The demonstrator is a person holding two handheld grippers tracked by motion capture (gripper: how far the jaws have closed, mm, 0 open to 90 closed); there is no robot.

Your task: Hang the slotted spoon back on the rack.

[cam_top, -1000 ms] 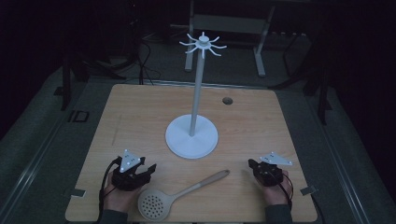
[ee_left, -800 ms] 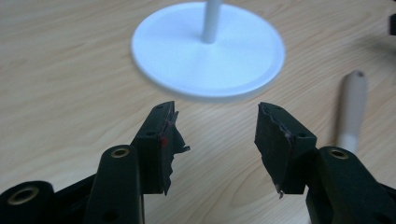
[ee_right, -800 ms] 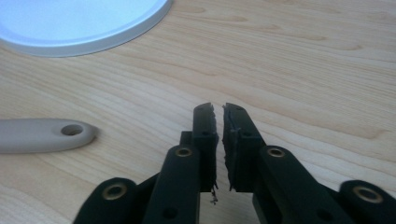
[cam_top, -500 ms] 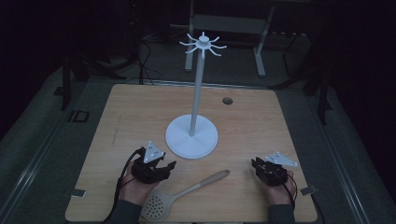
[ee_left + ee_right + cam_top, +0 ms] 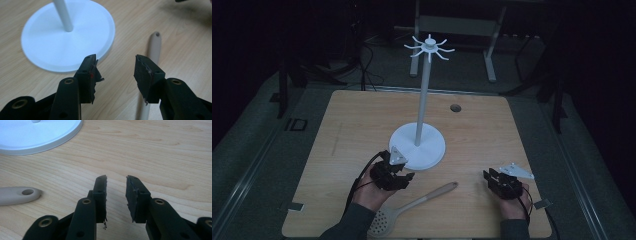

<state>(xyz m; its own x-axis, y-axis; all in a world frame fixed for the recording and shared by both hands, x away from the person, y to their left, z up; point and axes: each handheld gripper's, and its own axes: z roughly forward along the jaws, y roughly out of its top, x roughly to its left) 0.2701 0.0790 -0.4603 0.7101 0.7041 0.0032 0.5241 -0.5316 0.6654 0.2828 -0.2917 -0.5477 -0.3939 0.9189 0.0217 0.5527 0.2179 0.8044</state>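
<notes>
A white stand with a round base (image 5: pixel 419 147) and tall thin pole is occupying the middle of the light wooden surface (image 5: pixel 352 125), blocking straight passage there. The beige slotted spoon (image 5: pixel 412 205) is lying diagonally near the front edge, between the two hands. Bare wood is lying open left, right and behind the stand.

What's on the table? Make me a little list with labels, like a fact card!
Table: light wooden table
Tall thing: white hook stand with a round base
Spoon: beige slotted spoon lying flat, its handle end has a hole
Left gripper: jaws open, hovering by the stand's base, the spoon's handle beside its right jaw
Right gripper: jaws open, nothing between them, over bare wood
Holding anything: no
</notes>
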